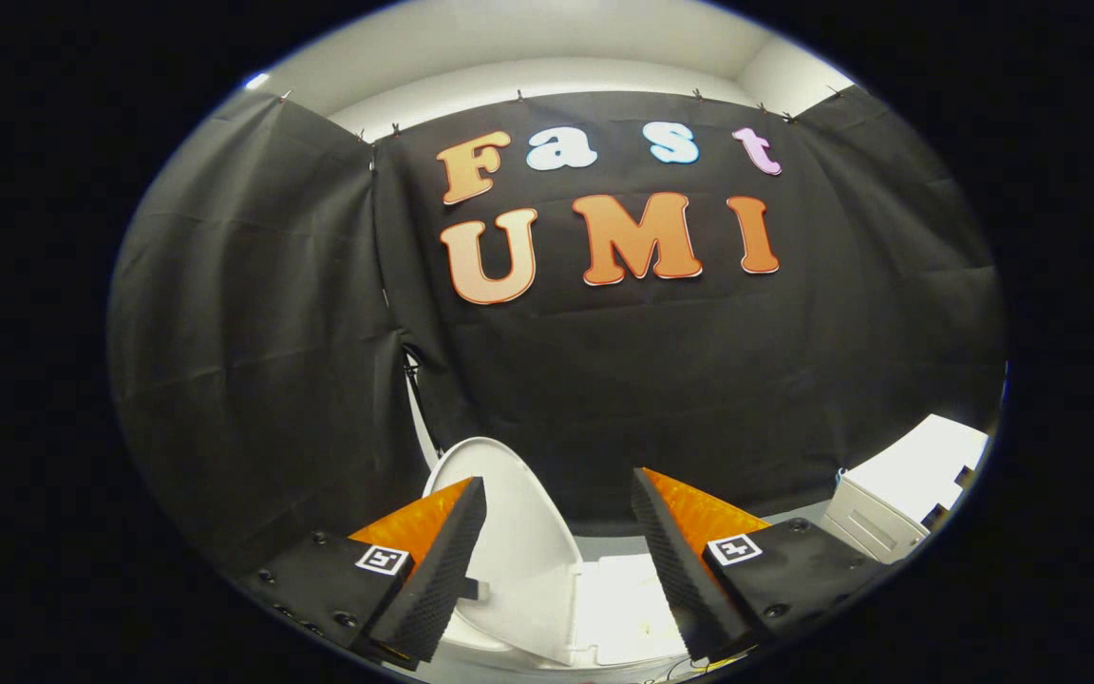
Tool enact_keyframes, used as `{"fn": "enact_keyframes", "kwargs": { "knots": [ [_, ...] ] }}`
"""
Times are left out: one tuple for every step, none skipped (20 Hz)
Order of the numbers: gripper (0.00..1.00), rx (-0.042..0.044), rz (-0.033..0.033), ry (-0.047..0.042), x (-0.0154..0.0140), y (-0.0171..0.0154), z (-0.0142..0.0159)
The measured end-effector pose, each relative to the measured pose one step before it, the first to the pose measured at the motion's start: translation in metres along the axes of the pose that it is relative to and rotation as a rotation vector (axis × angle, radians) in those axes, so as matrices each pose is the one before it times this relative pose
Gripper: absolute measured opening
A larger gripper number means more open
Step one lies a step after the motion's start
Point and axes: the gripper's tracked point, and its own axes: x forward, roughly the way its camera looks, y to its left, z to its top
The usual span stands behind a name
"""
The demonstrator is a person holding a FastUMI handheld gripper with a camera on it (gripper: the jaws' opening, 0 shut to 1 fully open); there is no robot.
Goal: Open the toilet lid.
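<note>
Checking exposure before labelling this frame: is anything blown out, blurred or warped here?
Gripper view: the white toilet lid, raised between the open gripper jaws, glares near its hinge, losing detail; fisheye bends the cloth wall; white box beside it stays sharp.

booth wall: black cloth [224, 313], creased, clipped along top
box: white, boxy, ribbed side [889, 508], low against the cloth

The single camera rides on the gripper [558, 503], looking forward along its two spread fingers and tilted slightly upward. It sits close above the raised toilet lid [509, 532], facing the booth's black cloth wall [651, 380] beyond.
</note>
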Motion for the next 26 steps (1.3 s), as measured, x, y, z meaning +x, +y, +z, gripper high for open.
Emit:
{"fn": "enact_keyframes", "kwargs": {
  "knots": [
    [0.99, -0.00216, -0.00884, -0.00051, 0.00115, -0.00482, 0.00164],
    [0.99, -0.00356, -0.00693, -0.00155, -0.00042, -0.00491, 0.00158],
    [0.99, -0.00396, -0.00818, -0.00224, -0.00043, -0.00355, 0.00149],
    [0.99, -0.00291, -0.00681, -0.00276, 0.00028, -0.00339, 0.00125],
    [0.99, -0.00197, -0.00402, -0.00078, 0.00017, -0.00165, 0.00081],
    [0.99, -0.00068, -0.00182, -0.00117, -0.00065, -0.00152, 0.00067],
    [0.99, -0.00093, -0.00048, -0.00024, -0.00052, -0.00074, 0.00049],
    [0.98, -0.00028, 0.00132, 0.00063, -0.00006, -0.00037, -0.00073],
    [0.98, -0.00038, -0.00133, 0.00133, 0.0007, 0.00071, -0.00066],
    [0.98, -0.00017, -0.00201, 0.00104, 0.00121, -0.00131, -0.00069],
    [0.98, -0.00005, -0.00118, 0.00161, -0.00086, -0.00032, -0.00129],
    [0.98, -0.00038, -0.00081, 0.0024, 0.00045, -0.00069, -0.00148],
    [0.98, -0.00069, -0.00068, 0.00108, -0.00063, 0.00053, -0.00029],
    [0.98, -0.00073, -0.00118, 0.00021, -0.00022, -0.00017, -0.00074],
    [0.98, -0.00095, -0.00088, -0.00022, 0.00045, -0.00033, 0.00039],
    [0.98, -0.00042, -0.00134, 0.00006, -0.00046, -0.00065, -0.00041],
    [0.98, 0.00012, -0.00098, -0.00071, -0.00029, 0.0001, 0.00011],
    [0.98, 0.00011, -0.00117, -0.00122, 0.00079, -0.00076, 0.00038],
    [0.98, -0.00034, -0.00139, -0.00099, -0.00054, -0.0002, 0.00026],
    [0.98, -0.00072, -0.00097, -0.00039, -0.00053, -0.00021, 0.00001],
    [0.98, 0.00004, 0.0, 0.00094, 0.0004, -0.00021, 0.00031],
    [0.98, 0.00049, 0.00133, 0.00005, -0.00003, -0.00064, 0.00001],
    [0.98, 0.00026, -0.00202, -0.00109, -0.00081, 0.00037, 0.00071],
    [0.98, 0.0003, -0.00238, -0.00066, 0.00005, -0.00189, 0.00005],
    [0.98, 0.0005, -0.00068, 0.00002, -0.00047, -0.00051, -0.00006],
    [0.98, 0.00018, -0.00094, 0.00017, -0.00047, 0.00023, -0.00024]
  ]
}}
